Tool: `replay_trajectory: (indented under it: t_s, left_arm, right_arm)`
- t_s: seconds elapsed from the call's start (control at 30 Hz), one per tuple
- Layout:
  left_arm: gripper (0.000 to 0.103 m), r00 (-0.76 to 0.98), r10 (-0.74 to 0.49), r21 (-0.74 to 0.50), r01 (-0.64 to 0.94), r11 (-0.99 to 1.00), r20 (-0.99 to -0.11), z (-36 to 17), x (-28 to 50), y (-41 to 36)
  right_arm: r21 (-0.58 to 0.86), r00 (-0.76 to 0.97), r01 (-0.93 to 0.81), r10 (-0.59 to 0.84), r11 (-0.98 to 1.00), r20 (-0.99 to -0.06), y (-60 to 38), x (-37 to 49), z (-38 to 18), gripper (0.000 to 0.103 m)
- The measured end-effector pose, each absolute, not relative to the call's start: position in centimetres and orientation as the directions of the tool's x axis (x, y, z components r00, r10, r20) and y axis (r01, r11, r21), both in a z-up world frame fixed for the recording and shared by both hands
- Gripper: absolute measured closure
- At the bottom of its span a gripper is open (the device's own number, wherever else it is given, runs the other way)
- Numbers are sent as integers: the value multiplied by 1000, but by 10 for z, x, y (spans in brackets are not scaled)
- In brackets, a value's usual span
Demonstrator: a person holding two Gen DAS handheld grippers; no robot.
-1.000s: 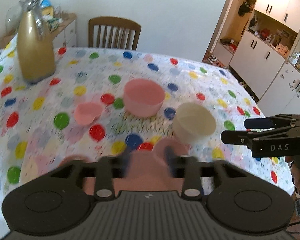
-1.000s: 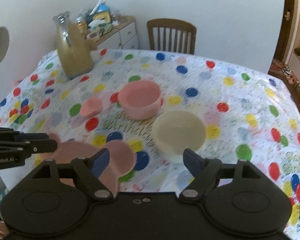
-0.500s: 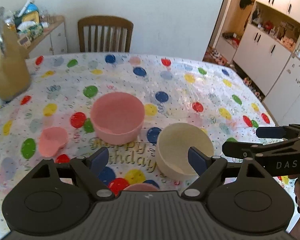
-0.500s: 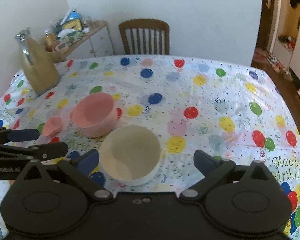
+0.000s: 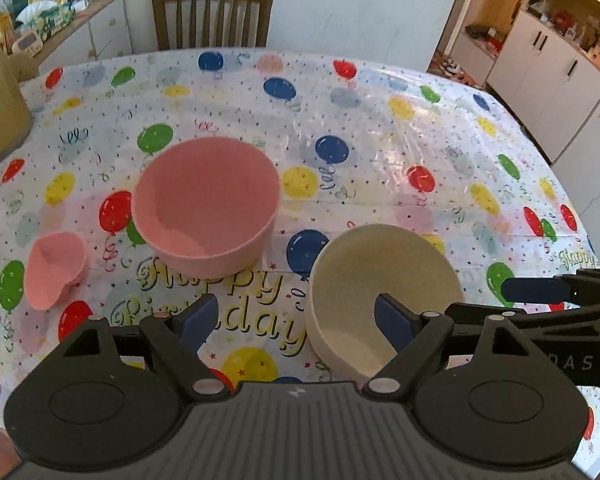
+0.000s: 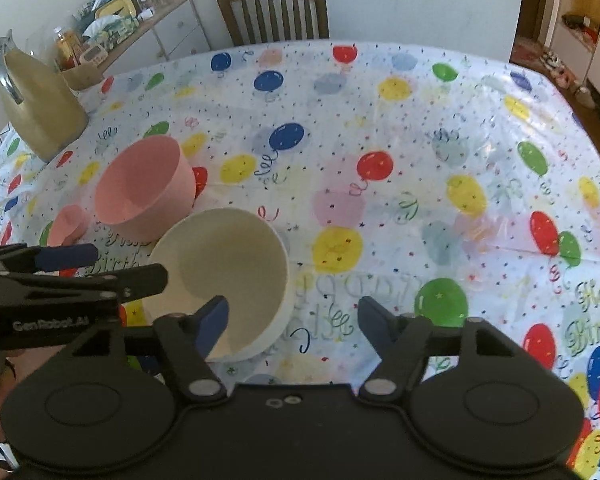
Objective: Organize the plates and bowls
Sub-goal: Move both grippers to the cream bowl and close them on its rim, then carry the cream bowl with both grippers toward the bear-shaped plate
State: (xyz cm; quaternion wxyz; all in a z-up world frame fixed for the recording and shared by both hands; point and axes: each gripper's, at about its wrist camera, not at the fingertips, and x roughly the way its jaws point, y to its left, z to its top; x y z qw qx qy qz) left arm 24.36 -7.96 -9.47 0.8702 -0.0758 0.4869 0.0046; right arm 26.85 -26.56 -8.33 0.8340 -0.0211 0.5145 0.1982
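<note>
1. The cream bowl [image 5: 384, 280] sits upright on the bench [image 5: 380, 128], its rim between both hand-held grippers' fingers.
2. Left hand-held gripper [image 5: 296, 320]: jaws closing, right finger in front of the bowl's inside, nothing pinched.
3. Right hand-held gripper [image 6: 292, 320]: jaws closing, left finger over the bowl, near wall between them, not squeezed.
4. Big pink bowl [image 5: 206, 204] is just beyond-left; small pink bowl [image 5: 54, 268] further left.
5. A tan jug [image 6: 40, 108] is at the bench's far left.

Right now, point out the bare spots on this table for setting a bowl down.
Free: the tablecloth right of the cream bowl, and the far stretch toward the chair. Crowded: the near-left, where the large pink bowl, small pink bowl and cream bowl cluster.
</note>
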Motion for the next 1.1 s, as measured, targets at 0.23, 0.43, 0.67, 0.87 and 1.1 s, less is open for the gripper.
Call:
replay_trajectory:
  t_s: [0.23,0.43,0.67,0.87,1.1]
  left_arm:
    - [50,506,-94,-154,-79,985,-857,-104,252,-86]
    - [76,489,-122,-191,-94,977,-864,-111,253,-89]
    - [88,490,-120,-206,-125,970,-863,-112,250,-87]
    - [88,483,-136,-213,-109,971,-865,-106,240,-94]
    - [88,476,-170,-226,-63,972,-863,-95,223,-107]
  right_arm:
    - [187,363,-354,319,917,-876,-262,278,-92,58]
    - [199,353,-348,325,916,-878,-258,280,-97,82]
    - [179,361,-337,303,924,-882,-256,277,-98,94]
    - [177,361,-318,291,931,-886,-262,268,-94,94]
    - [173,373,-297,280,939,-884,-274,247,-81,94]
